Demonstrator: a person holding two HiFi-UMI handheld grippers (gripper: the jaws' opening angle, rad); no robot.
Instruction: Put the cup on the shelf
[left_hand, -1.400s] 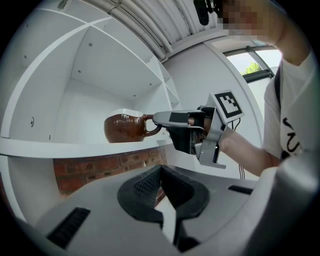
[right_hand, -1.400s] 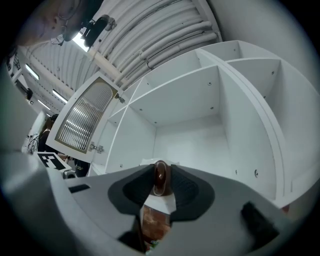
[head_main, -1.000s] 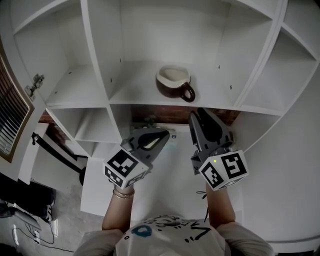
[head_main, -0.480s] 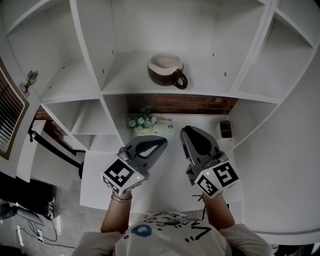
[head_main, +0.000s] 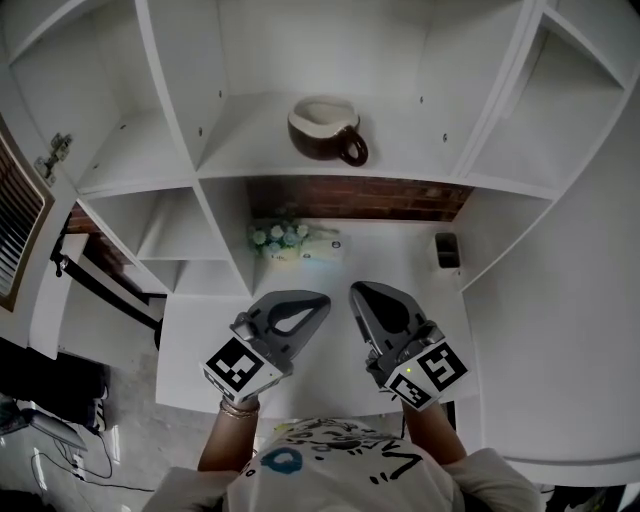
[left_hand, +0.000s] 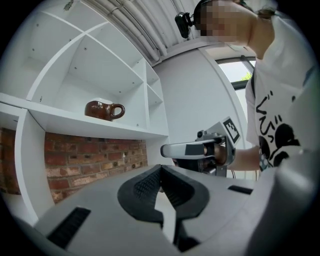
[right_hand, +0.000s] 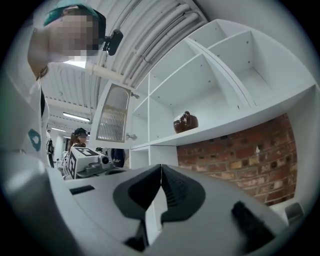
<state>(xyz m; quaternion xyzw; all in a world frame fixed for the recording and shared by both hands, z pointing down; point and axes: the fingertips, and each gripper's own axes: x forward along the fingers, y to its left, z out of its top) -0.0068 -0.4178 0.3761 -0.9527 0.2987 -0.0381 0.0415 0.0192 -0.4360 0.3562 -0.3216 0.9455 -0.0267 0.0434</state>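
Observation:
A brown cup with a cream inside and a handle stands upright on a white shelf board above a brick back wall; it also shows as the brown cup and the brown cup in the gripper views. My left gripper and right gripper hover side by side over the white table, well below and short of the cup. Both are shut with their tips touching and nothing between them. The left gripper and the right gripper each see the other alongside.
White shelf compartments spread left and right of the cup. On the table by the brick wall lie a pale green bunch and a small dark box. A louvred cabinet door hangs at the left.
Both grippers have drawn back from the shelf toward the person, staying shut and empty. The cup stays on the shelf.

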